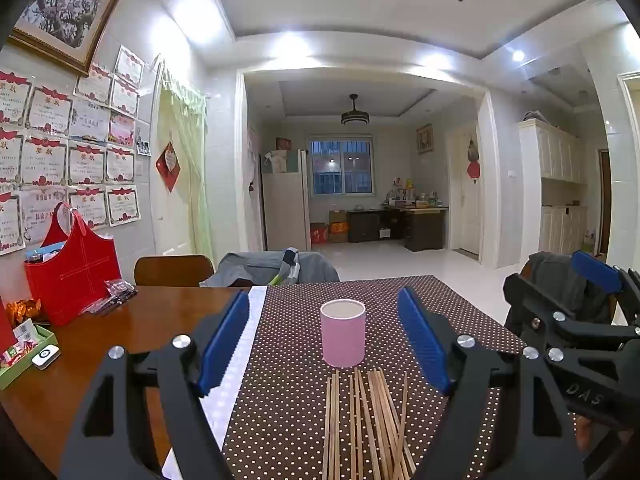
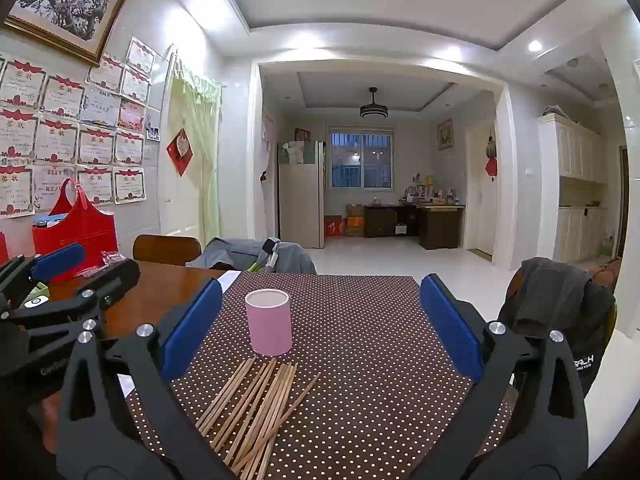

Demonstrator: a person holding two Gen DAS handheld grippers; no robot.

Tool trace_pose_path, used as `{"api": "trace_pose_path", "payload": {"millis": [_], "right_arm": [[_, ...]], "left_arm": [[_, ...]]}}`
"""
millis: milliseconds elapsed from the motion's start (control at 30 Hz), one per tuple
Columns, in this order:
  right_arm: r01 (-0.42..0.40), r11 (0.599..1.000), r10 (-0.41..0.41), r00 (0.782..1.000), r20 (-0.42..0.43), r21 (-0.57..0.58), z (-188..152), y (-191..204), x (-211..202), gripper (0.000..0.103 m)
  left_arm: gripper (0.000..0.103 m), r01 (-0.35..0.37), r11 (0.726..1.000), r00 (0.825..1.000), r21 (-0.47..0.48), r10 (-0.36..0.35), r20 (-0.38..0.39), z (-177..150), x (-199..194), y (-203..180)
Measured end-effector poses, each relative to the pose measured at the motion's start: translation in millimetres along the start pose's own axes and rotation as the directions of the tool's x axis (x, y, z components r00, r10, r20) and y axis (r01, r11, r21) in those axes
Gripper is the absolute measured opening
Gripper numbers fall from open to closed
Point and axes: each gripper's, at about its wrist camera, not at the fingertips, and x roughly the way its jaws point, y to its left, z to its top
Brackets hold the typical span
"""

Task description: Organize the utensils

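A pink cylindrical cup stands upright and empty on the brown dotted tablecloth; it also shows in the right wrist view. Several wooden chopsticks lie loose on the cloth just in front of the cup, seen also in the right wrist view. My left gripper is open and empty, held above the chopsticks and facing the cup. My right gripper is open and empty, to the right of the cup. Each gripper shows at the edge of the other's view.
A red bag, small packets and a green tray sit on the bare wooden table at the left. Chairs draped with jackets stand at the far side and the right side.
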Motion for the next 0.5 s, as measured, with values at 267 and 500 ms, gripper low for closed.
{"api": "trace_pose_path", "payload": {"millis": [267, 500], "right_arm": [[-0.003, 1.000, 0.003, 1.000, -0.003, 0.001, -0.4, -0.6, 1.2, 0.097], [-0.003, 1.000, 0.003, 1.000, -0.005, 0.002, -1.2, -1.1, 2.9, 0.097]], "left_arm": [[0.075, 0.001, 1.000, 1.000, -0.001, -0.001, 0.000, 0.0, 0.0, 0.1], [0.075, 0.001, 1.000, 1.000, -0.001, -0.001, -0.001, 0.0, 0.1, 0.1]]}}
